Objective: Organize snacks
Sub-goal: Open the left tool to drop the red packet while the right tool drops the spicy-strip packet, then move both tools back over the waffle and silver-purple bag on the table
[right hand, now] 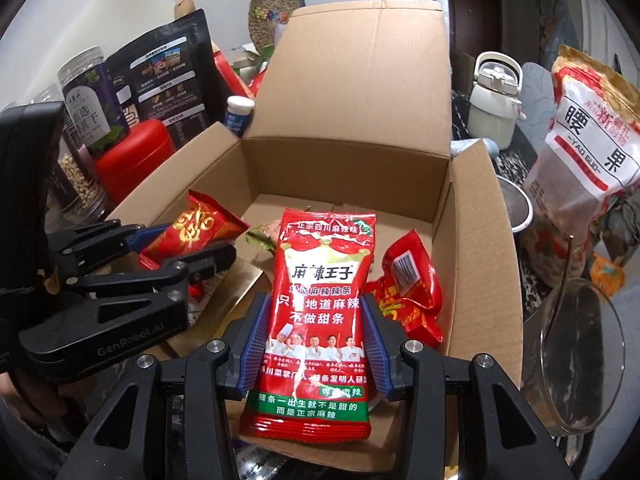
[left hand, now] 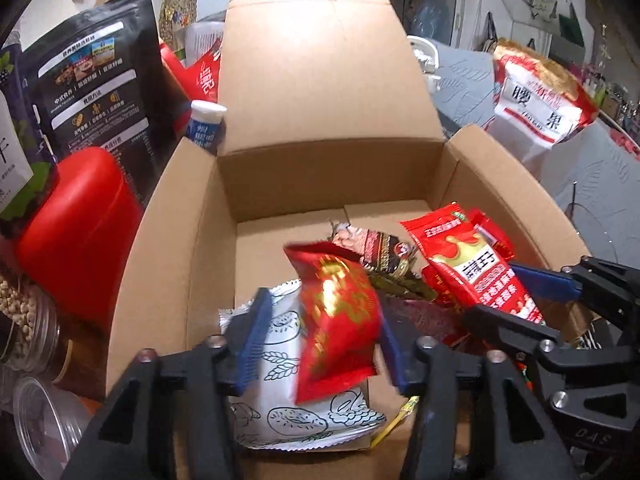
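Note:
An open cardboard box (left hand: 180, 240) (right hand: 472, 240) lies in front of both grippers. My left gripper (left hand: 322, 344) is over the box's near left part; a red and gold snack packet (left hand: 340, 320) (right hand: 196, 226) sits between its wide-apart fingers, looking blurred and loose. My right gripper (right hand: 314, 344) (left hand: 516, 292) is shut on a red spicy strip packet (right hand: 316, 312) (left hand: 476, 268) held over the box's near right part. A white packet with line drawings (left hand: 280, 400), a dark packet (left hand: 380, 252) and a red crumpled packet (right hand: 408, 288) lie inside the box.
Left of the box stand a red tin (left hand: 80, 232) (right hand: 136, 164), a black pouch (left hand: 100, 80) (right hand: 168, 76), a white tube (left hand: 206, 124) and jars (right hand: 86, 100). To the right are a cashew bag (left hand: 536, 96) (right hand: 588, 164), a white kettle (right hand: 494, 104) and a glass bowl (right hand: 576, 360).

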